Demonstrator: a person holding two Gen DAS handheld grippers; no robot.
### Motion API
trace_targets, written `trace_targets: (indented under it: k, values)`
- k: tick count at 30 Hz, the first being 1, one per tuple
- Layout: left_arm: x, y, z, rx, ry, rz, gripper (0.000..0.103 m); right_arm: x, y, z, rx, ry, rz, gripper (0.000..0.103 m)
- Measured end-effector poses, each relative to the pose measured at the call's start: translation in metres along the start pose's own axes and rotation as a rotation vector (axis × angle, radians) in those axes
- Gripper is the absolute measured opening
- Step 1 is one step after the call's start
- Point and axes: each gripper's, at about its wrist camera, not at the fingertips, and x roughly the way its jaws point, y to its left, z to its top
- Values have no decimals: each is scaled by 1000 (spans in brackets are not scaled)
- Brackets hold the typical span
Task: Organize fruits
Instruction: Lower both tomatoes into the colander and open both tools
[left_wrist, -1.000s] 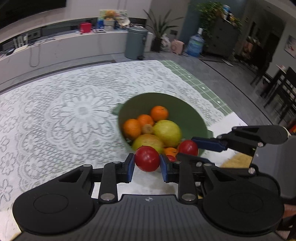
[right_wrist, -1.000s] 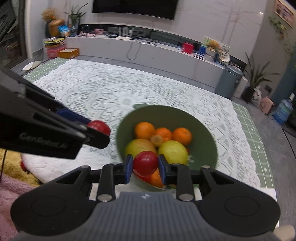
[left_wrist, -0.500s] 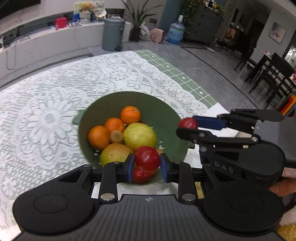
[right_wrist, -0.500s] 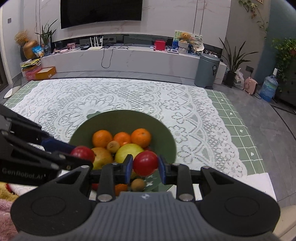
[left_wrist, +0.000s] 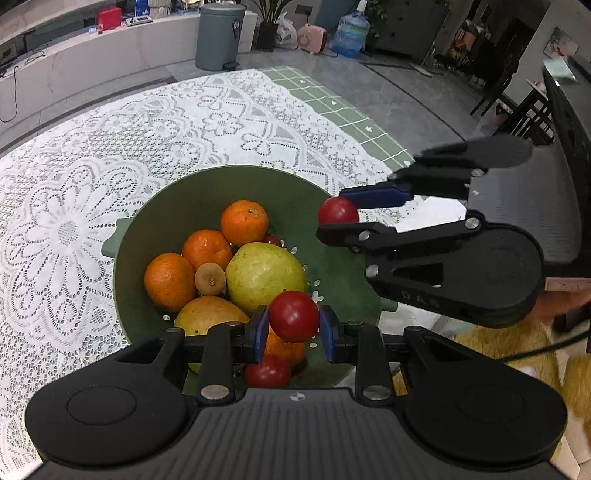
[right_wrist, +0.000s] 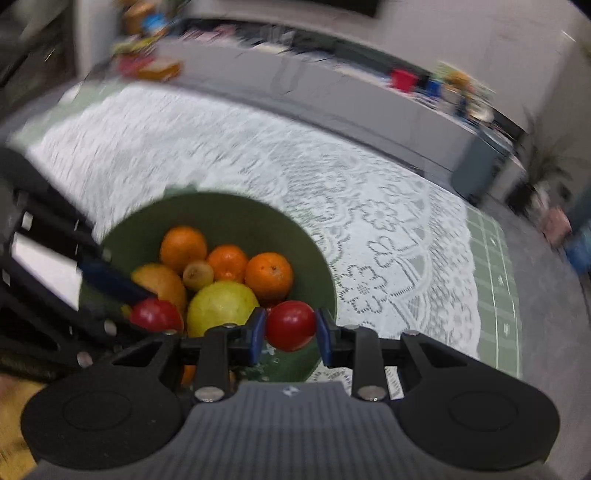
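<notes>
- We see the left gripper (left_wrist: 293, 328) clamped on a red tomato (left_wrist: 293, 316), blue pads pressed to both its sides, hanging over the near rim of the green bowl (left_wrist: 177, 206).
- The right gripper (right_wrist: 290, 334) grips a second red tomato (right_wrist: 290, 329) the same way, over the bowl's near right edge; from the left wrist view that tomato (left_wrist: 338, 210) sits above the far right rim.
- In the bowl: three oranges (left_wrist: 244, 222), a large yellow-green fruit (left_wrist: 264, 275), a yellowish fruit (left_wrist: 208, 314) partly behind the left gripper's finger, a small brown fruit (left_wrist: 209, 278), and another red tomato (left_wrist: 269, 371) low under the left gripper.
- The bowl stands on a white lace cloth (left_wrist: 74, 206) over a green checked mat (left_wrist: 332, 107).
- Around: grey bin (left_wrist: 218, 35), water jug (left_wrist: 350, 31), a potted plant, long low counter (left_wrist: 92, 59).
- We note each gripper body blocks the bowl's near side in its own view.
- The right wrist view is badly smeared; items on the far counter cannot be made out.
- A bit of the person's hand (left_wrist: 561, 301) shows behind the right gripper, mostly cut off.
</notes>
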Motion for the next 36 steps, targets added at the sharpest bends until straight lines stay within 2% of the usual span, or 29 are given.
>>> trace_targets:
  k: [4,8,14,19,26,28,31,33,36]
  values:
    - [5,-1,3,-9,16,-4,32,12,-4,3,-123,51,74,26]
    - [11,-1,3,-15,37,-10,32,26,-6,4,-226,98,72,26]
    - [17,2,4,-43,42,-3,32,35,0,5,-323,116,144,26]
    - [19,5,5,-61,42,-22,32,43,8,1,-392,158,140,27]
    - [24,4,3,-77,53,-41,32,38,1,-2,-317,137,161,27]
    - [26,3,2,-80,54,-44,32,33,0,-4,-297,124,161,33]
    - [30,4,1,-88,55,-45,32,21,-3,-5,-255,89,155,33]
    - [31,4,1,-103,53,-53,32,11,-8,-6,-197,55,136,33]
    - [36,13,0,-133,52,-88,32,-7,-18,-8,-46,-6,79,39]
